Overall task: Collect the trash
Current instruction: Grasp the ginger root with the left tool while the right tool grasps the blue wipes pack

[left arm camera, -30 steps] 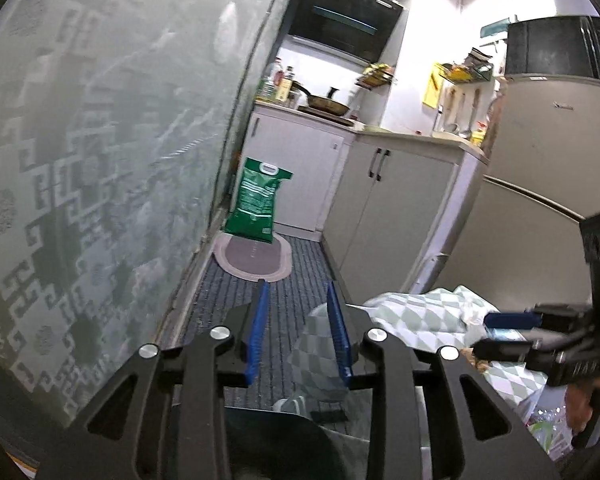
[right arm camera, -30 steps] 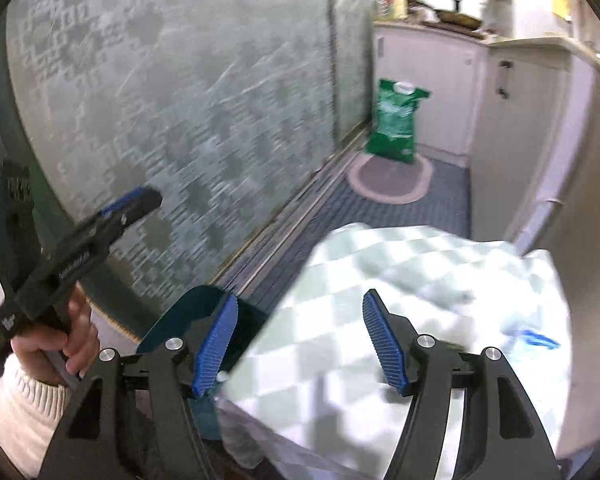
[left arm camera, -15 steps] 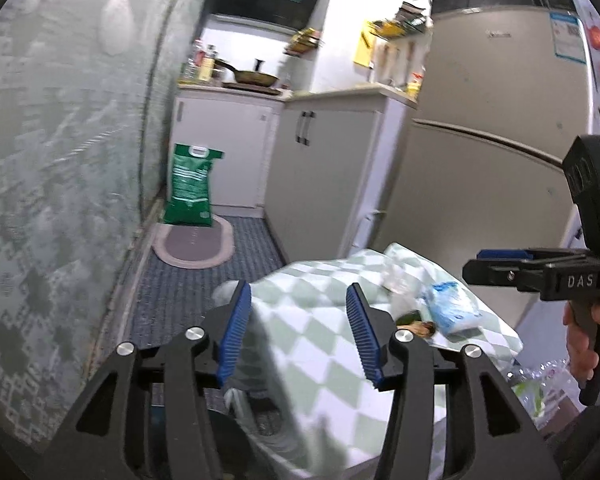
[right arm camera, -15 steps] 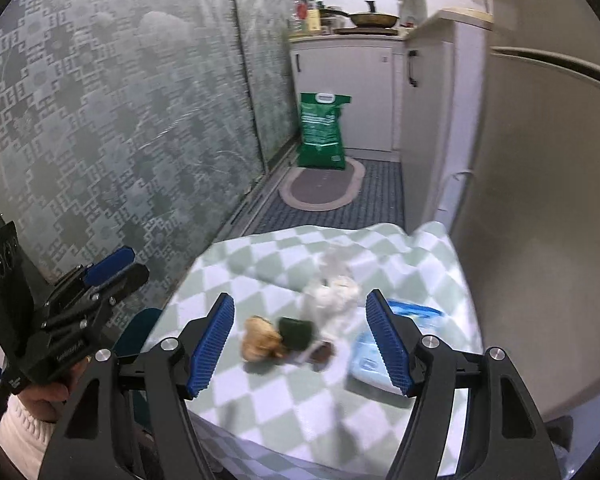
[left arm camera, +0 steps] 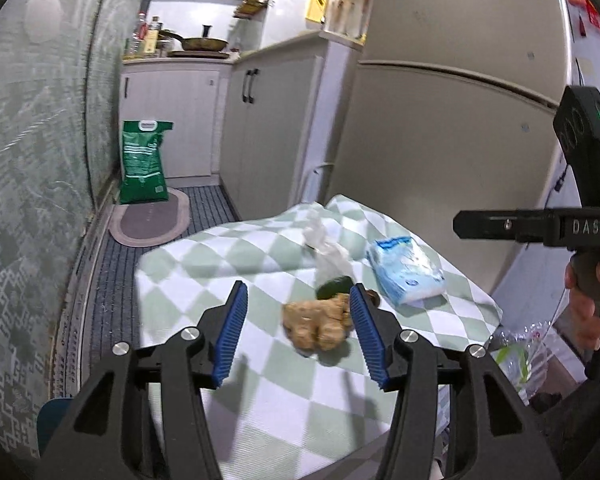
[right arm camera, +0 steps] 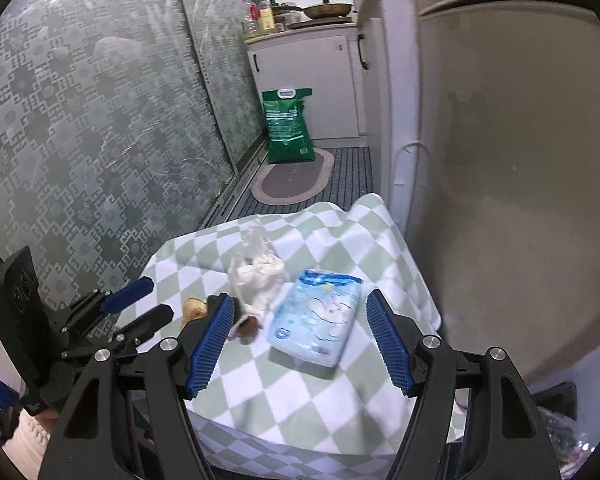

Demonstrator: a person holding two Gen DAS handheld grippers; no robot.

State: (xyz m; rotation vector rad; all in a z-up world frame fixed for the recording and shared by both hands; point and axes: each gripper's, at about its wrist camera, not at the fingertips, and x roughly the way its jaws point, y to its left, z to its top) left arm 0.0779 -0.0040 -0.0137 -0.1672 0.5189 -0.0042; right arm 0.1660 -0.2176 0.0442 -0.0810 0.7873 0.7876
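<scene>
At the lower right edge of the left wrist view a clear plastic bag point(left arm camera: 520, 354) holds something green and crumpled; its contents are otherwise unclear. The trash lies mid-frame on the green-and-white checked cloth of the tabletop point(left arm camera: 188, 276): a knobbly tan ginger root point(left arm camera: 318, 326), a dark green scrap point(left arm camera: 334, 286) touching it, a crumpled white tissue point(right arm camera: 256, 272), a small brown bit point(right arm camera: 246, 330), and a pale blue tissue pack point(right arm camera: 318, 316) with print too blurred to read. The left gripper point(left arm camera: 296, 336) is opening, empty, with the ginger root showing between its blue pads. The right gripper point(right arm camera: 300, 342) is spread wide over the tissue pack, holding nothing; in the left wrist view its body reads "DAS". A green sack point(right arm camera: 288, 126) stands on the floor at upper centre, label illegible.
</scene>
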